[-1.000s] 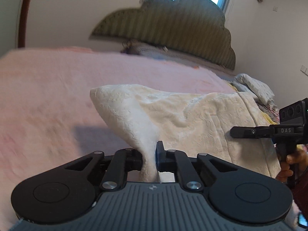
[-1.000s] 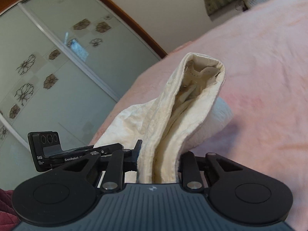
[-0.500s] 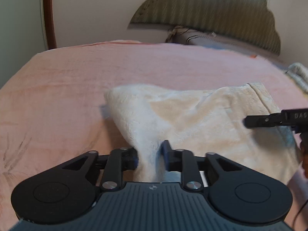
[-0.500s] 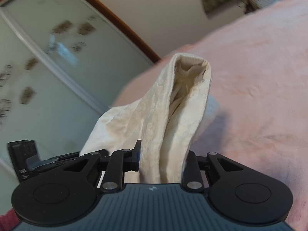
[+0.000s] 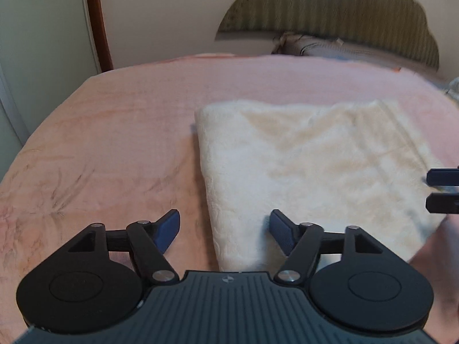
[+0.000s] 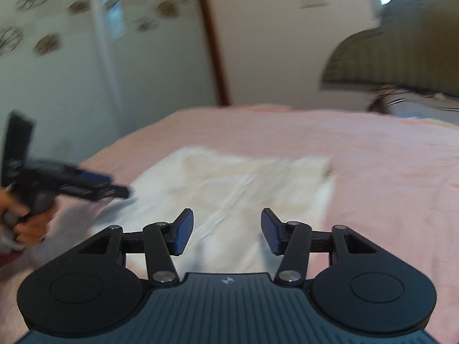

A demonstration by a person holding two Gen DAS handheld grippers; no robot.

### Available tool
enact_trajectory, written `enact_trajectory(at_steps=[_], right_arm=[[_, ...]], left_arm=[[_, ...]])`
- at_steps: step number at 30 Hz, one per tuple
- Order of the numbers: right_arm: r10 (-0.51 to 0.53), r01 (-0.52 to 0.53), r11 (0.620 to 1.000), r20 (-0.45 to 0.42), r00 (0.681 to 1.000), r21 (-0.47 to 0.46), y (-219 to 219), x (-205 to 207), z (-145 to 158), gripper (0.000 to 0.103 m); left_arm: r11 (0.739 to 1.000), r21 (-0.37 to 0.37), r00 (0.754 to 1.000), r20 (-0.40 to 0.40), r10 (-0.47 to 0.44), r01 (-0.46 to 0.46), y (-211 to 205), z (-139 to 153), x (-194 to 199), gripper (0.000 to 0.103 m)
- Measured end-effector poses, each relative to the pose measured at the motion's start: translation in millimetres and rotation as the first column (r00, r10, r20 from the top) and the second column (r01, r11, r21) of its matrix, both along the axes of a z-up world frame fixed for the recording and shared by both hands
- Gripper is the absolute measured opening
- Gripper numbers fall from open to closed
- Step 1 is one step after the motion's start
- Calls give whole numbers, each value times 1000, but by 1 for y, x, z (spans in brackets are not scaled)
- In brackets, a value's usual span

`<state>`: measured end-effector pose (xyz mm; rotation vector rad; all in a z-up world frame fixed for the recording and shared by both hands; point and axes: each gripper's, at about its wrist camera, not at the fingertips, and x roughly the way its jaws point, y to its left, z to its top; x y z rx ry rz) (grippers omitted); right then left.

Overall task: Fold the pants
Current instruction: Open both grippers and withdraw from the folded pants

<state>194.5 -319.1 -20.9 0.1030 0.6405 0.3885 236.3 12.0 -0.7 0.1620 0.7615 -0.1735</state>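
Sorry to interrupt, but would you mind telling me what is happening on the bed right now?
A person is folding cream pants on a pink bedspread with a handheld claw in each hand. The pants lie flat as a folded rectangle. The left claw is open at the near left corner, holding nothing. The right claw is open too, over the near edge. From how things lie, this fold looks finished.

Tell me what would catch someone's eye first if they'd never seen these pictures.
First, the cream pants, folded into a flat rectangle in the middle of the pink bed cover. Next, the two grippers in the foreground: the left gripper and the right gripper both hang open just above the near edge of the pants, holding nothing. Behind the bed stands a scalloped, striped headboard.
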Motion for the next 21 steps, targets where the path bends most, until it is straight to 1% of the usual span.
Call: enact_trajectory(at_steps=[1, 2, 3, 4, 5, 6, 8, 9, 10, 11, 12, 13, 14, 16, 17, 18, 19, 21], right_arm=[[-23, 22, 999, -33, 999, -27, 2, 5, -9, 51], [-58, 56, 998, -50, 997, -25, 2, 10, -15, 51], [-100, 101, 995, -61, 993, 7, -4, 9, -17, 50], [-134, 137, 989, -59, 989, 49, -7, 4, -14, 51], [-151, 154, 985, -34, 988, 79, -7, -5, -9, 52], [-141, 140, 987, 1, 990, 82, -2, -14, -5, 53], [-104, 103, 994, 48, 993, 34, 12, -23, -3, 68], [-99, 99, 995, 38, 994, -2, 19, -21, -6, 77], [-106, 106, 994, 4, 994, -34, 23, -15, -13, 77], [-120, 118, 992, -20, 993, -51, 22, -13, -20, 77], [-145, 143, 988, -19, 989, -50, 22, -15, -20, 77], [-176, 175, 983, -15, 984, -46, 23, -20, -16, 77], [-198, 197, 980, -8, 980, -38, 25, -28, -8, 77], [-204, 204, 979, 36, 978, -5, 30, -47, 7, 79], [-204, 203, 979, 53, 978, 19, 33, -59, 13, 82], [-202, 200, 979, 57, 978, 41, 37, -68, 17, 92], [-198, 195, 979, 57, 979, 58, 40, -77, 20, 99], [-179, 176, 982, 42, 983, 64, 50, -95, 23, 100]], left_arm=[[1000, -18, 1000, 4, 21, -21, 4, 1, -3, 74], [998, -42, 999, 7, 37, -37, 8, 6, -7, 74], [997, -58, 999, 16, 51, -50, 11, 13, -13, 73], [996, -66, 998, 35, 60, -57, 13, 19, -21, 74], [996, -73, 996, 62, 61, -56, 15, 26, -32, 77], [996, -75, 995, 77, 58, -52, 14, 29, -40, 84], [998, -49, 995, 84, 46, -42, 8, 27, -51, 89], [999, -22, 996, 80, 37, -35, 3, 24, -52, 89], [999, 21, 997, 63, 35, -36, -2, 18, -51, 88], [997, 47, 998, 42, 52, -54, -5, 14, -51, 86], [997, 41, 997, 32, 70, -71, -5, 14, -52, 85], [997, 8, 996, 33, 77, -77, -2, 15, -56, 85], [997, -29, 997, 33, 73, -72, 1, 17, -63, 87], [995, -67, 997, 17, 70, -69, 4, 22, -72, 87], [994, -81, 997, 13, 73, -72, 6, 25, -79, 87], [993, -90, 997, 15, 75, -73, 6, 26, -85, 87], [993, -96, 997, 14, 71, -69, 5, 27, -92, 87], [994, -92, 998, 1, 58, -58, 2, 27, -102, 87]])
